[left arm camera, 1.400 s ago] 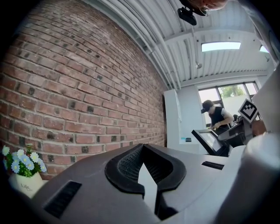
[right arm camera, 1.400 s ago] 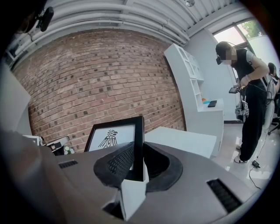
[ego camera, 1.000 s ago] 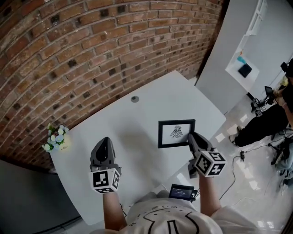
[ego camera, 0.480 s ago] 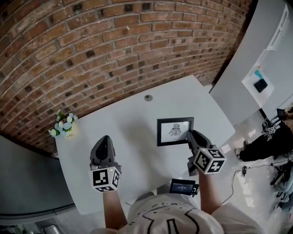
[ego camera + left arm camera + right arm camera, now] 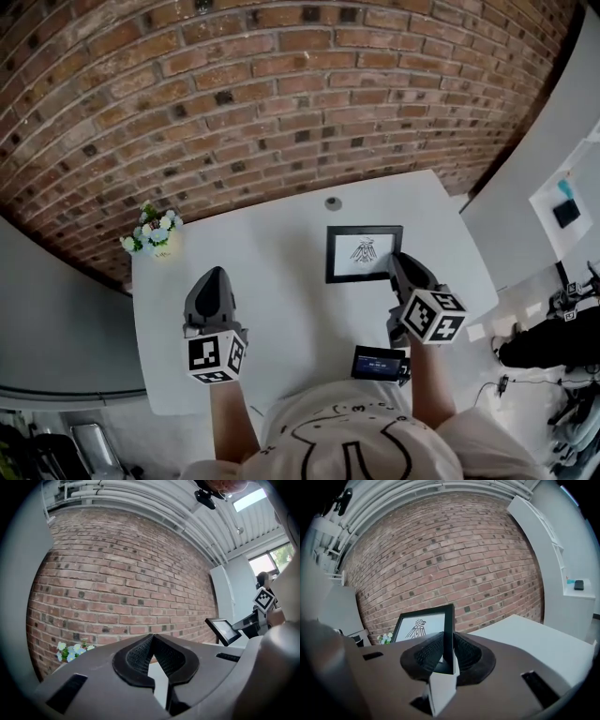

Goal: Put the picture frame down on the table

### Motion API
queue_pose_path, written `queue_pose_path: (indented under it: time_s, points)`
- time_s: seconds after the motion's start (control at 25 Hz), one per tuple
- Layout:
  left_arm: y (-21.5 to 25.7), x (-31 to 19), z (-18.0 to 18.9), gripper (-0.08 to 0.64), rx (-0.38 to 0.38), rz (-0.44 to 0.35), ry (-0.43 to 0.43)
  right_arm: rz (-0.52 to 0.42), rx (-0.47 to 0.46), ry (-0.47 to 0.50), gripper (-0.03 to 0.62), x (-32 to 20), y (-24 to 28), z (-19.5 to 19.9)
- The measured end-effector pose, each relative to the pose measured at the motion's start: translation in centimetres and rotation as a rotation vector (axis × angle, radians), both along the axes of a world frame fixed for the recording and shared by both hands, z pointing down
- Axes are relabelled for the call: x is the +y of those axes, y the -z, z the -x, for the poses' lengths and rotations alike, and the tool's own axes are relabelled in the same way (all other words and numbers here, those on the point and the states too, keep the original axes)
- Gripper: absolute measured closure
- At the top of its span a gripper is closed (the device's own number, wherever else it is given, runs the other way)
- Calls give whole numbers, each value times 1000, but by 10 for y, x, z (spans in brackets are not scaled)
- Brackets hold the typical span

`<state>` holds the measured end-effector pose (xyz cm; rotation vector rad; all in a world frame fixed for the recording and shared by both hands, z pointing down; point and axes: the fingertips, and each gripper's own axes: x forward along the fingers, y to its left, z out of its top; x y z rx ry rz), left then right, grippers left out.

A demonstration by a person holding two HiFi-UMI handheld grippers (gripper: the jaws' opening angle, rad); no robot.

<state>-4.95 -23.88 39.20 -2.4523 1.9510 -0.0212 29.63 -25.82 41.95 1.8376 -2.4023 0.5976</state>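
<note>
While the right gripper [image 5: 398, 267] is clamped on the right-hand edge of the picture frame [image 5: 364, 253], with the black rim pinched between its jaws, the frame reaches away from it toward 10 o'clock in the head view. Its long axis runs 9 to 3 over the white counter [image 5: 281, 309], with the print facing up. Bare counter lies beneath it, so setting it down looks like a straight lowering, though I cannot tell whether it already touches. The left gripper [image 5: 211, 286], jaws pressed together on nothing, hovers well apart at the frame's 9 o'clock.
</note>
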Motion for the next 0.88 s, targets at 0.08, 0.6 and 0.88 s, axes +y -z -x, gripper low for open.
queue_pose_path:
  time_s: [0.08, 0.6, 0.88]
  points:
    - [1, -1, 4, 551, -6, -5, 18, -3, -8, 19, 525, -9, -1, 5]
    - [-14, -17, 15, 551, 12, 37, 84, 34, 4, 123, 525, -55, -16, 32]
    - [-40, -23, 17, 551, 43, 95, 89, 98, 13, 138, 525, -62, -45, 37]
